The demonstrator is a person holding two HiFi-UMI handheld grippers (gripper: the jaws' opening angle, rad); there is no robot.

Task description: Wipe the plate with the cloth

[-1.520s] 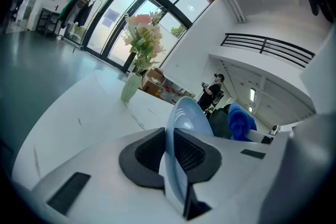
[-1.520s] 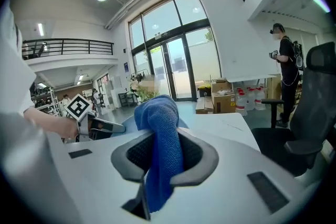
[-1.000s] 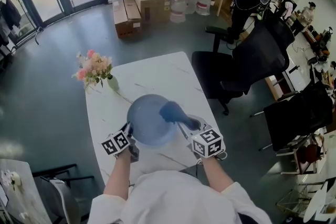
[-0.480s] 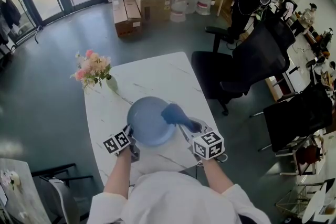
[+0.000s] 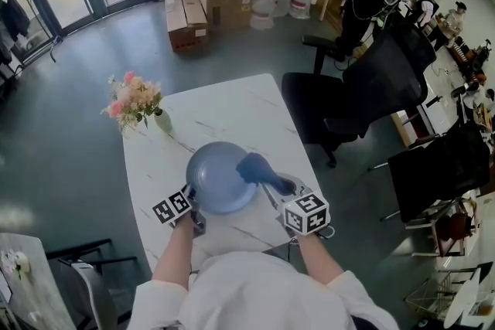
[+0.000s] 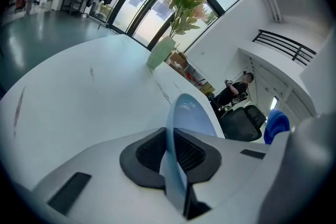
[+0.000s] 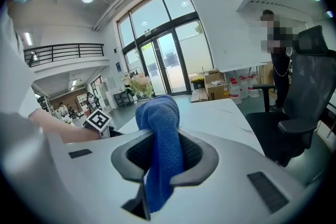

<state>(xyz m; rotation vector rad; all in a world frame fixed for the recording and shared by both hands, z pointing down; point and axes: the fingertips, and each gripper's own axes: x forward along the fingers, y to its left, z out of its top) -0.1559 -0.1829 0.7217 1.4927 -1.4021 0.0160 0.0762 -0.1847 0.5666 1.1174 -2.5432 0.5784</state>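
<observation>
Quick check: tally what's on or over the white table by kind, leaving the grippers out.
Plate: 1
Cloth: 1
Vase of flowers: 1
Total: 3

A pale blue plate (image 5: 220, 176) and a deep blue cloth (image 5: 254, 165) stand out against a white desk (image 5: 232, 108) veined faintly in grey like marble. The left hand-held gripper (image 5: 191, 195) and right hand-held gripper (image 5: 272, 183) are light grey and black, each with a cube of black-and-white square markers. Pink and cream flowers (image 5: 133, 98) with green leaves fill a pale green vase (image 5: 164, 121); the floor (image 5: 69, 135) is dull grey-green, the chairs (image 5: 379, 81) black.
</observation>
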